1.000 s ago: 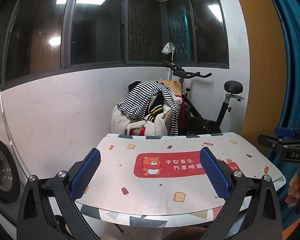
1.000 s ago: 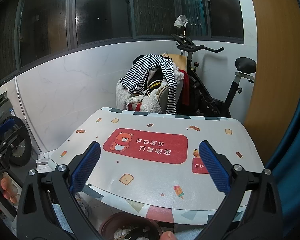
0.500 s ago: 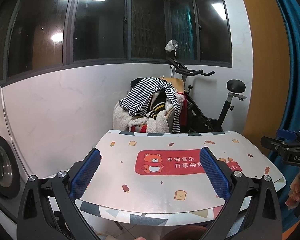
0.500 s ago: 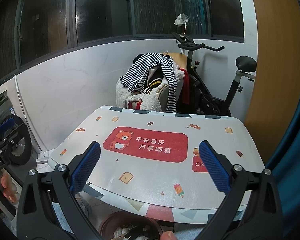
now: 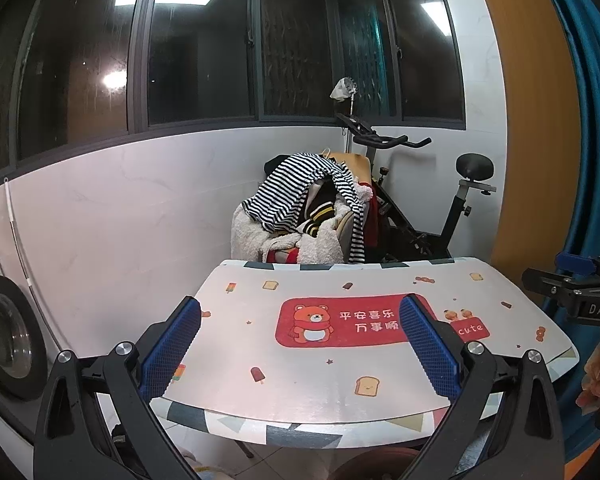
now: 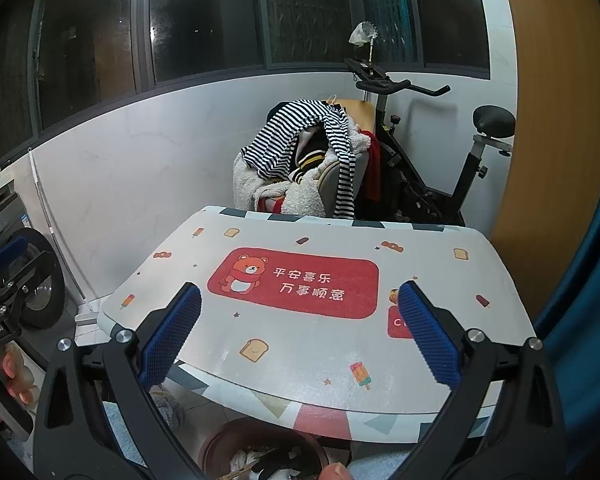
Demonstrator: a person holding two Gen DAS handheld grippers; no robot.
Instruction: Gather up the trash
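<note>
Both the left gripper [image 5: 296, 344] and right gripper [image 6: 298, 330] are held wide open and empty above the table [image 6: 440, 264]. Trash [image 6: 260, 460] is seen only in the bin [image 6: 216, 444] under the near edge. It is judged light and crumpled, best pinched at a raised fold.

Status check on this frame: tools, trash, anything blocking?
Left tool open, empty. Right tool open, empty. Trash sits in the brown bin under the table edge. No obstruction seen.
</note>
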